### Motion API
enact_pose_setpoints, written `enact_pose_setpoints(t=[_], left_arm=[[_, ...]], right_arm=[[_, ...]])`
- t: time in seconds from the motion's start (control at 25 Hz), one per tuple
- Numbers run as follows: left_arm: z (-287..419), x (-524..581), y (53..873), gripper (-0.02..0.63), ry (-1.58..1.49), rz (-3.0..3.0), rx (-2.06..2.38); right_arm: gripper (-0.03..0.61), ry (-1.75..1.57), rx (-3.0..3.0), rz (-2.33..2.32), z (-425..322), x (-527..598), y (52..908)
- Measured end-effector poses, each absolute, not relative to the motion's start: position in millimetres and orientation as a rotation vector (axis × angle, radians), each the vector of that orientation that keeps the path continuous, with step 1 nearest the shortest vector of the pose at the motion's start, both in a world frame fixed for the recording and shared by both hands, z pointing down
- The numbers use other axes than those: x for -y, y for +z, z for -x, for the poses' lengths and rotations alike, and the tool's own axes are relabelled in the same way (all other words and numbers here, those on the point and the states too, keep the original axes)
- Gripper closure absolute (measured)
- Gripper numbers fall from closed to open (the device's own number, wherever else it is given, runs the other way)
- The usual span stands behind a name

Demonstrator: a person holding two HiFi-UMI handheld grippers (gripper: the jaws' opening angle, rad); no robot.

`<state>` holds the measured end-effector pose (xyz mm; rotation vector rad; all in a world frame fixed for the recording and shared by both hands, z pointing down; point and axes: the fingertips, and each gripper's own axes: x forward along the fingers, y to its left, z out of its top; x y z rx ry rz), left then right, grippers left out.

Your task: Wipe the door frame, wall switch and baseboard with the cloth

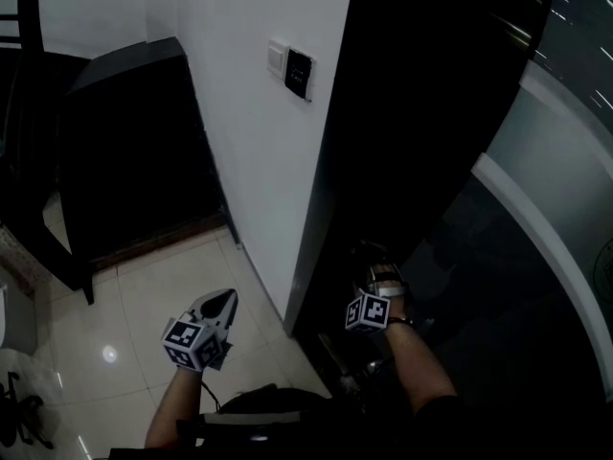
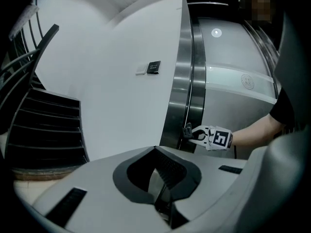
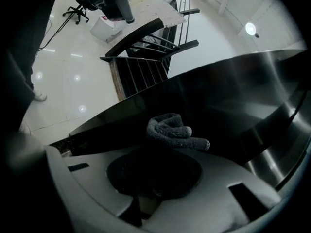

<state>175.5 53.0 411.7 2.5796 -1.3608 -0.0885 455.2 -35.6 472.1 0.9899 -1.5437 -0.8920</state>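
R gripper [image 3: 155, 176] is clenched on the cloth [image 3: 174, 132]. It's a grey, nubbly terry cloth, bunched into a few thick folds that stick out past the jaw tips. The cloth is pressed against the dark, glossy metal door frame [image 3: 233, 91], low down near the floor. In the head view the R forearm runs fwd from the bottom edge, w/ the marker cube facing up, and the R gripper [image 1: 378, 278] sits in the frame's shadow. In the left gripper view the arm comes in level from the right.

L gripper [image 2: 163, 171] has its jaws closed together w/ nothing between them. It's held low over the pale tile floor [image 1: 144, 295], well apart from the R gripper, tips aimed at the white wall [image 2: 116, 106].

The wall switch [image 1: 278, 58], w/ a black panel [image 1: 299, 73] just beside it, is higher up the wall, left of the frame.
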Motion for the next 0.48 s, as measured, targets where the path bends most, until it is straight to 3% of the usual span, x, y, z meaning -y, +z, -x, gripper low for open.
enact_pose_setpoints(t=[0.48], left_arm=[[-185,-49,421,0.612,-0.037,-2.576,1.31]], right_arm=[[0.523,-0.845,1.527,-0.865,-454,30,529]])
